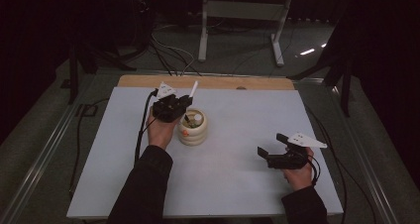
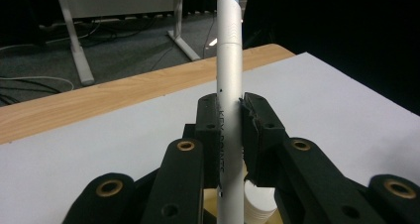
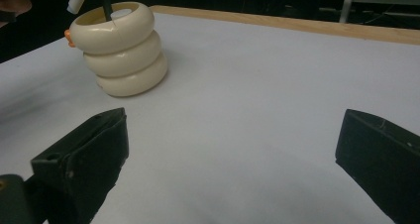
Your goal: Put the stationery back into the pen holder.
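So the left gripper (image 1: 171, 107) is clamping a white pen (image 2: 230, 100) right above the cream holder (image 1: 193, 128) (the ribbed, stacked-ring one, with a couple of other things already poking out of it). The pen is sitting between the pads near its middle, so it's looking likely to pivot or slide if it bumps the rim. The holder is looking light too, so a nudge could be tipping it over. The right gripper (image 1: 277, 154) is idling wide open, well off to the side.
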A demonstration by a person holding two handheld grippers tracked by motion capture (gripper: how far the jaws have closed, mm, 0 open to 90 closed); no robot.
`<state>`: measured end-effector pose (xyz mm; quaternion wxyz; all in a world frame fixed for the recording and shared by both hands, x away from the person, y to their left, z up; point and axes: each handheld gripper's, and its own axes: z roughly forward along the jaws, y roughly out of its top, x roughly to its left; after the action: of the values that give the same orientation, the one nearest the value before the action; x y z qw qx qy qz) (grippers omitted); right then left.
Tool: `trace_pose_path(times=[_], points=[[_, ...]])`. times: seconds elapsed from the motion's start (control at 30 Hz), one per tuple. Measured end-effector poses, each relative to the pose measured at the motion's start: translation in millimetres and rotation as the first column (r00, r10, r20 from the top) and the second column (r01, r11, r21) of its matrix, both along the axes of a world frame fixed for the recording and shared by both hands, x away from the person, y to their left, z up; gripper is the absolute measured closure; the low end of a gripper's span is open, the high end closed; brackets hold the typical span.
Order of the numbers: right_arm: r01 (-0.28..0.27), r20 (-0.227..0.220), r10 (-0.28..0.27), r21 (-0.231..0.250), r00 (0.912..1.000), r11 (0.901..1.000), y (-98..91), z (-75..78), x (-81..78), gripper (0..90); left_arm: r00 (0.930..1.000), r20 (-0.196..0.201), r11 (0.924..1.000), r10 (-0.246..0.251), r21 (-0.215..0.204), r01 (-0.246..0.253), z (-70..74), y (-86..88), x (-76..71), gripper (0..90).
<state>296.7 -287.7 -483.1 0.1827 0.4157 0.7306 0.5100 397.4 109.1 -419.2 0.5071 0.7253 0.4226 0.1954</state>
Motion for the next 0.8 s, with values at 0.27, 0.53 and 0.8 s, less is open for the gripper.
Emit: trace_pose_path(times=[0.27,0.53,0.8], points=[[-0.001,0.000,0.001,0.000,1.0000,1.0000,0.1,-0.1,0.1,0.4,0.9999,0.007,0.9999,-0.010,-0.010,0.010,-2.8,-2.8,1.3,79.3],[-0.002,0.000,0.002,0.000,1.0000,1.0000,0.0,-0.1,0.1,0.4,0.9999,0.015,0.9998,-0.007,-0.016,0.008,-7.2,-6.4,3.3,79.3],[0.000,0.000,0.000,0.002,1.0000,1.0000,-0.5,0.0,0.2,0.4,0.9995,0.031,0.9996,-0.012,-0.024,0.013,-14.0,-8.9,3.8,79.3]])
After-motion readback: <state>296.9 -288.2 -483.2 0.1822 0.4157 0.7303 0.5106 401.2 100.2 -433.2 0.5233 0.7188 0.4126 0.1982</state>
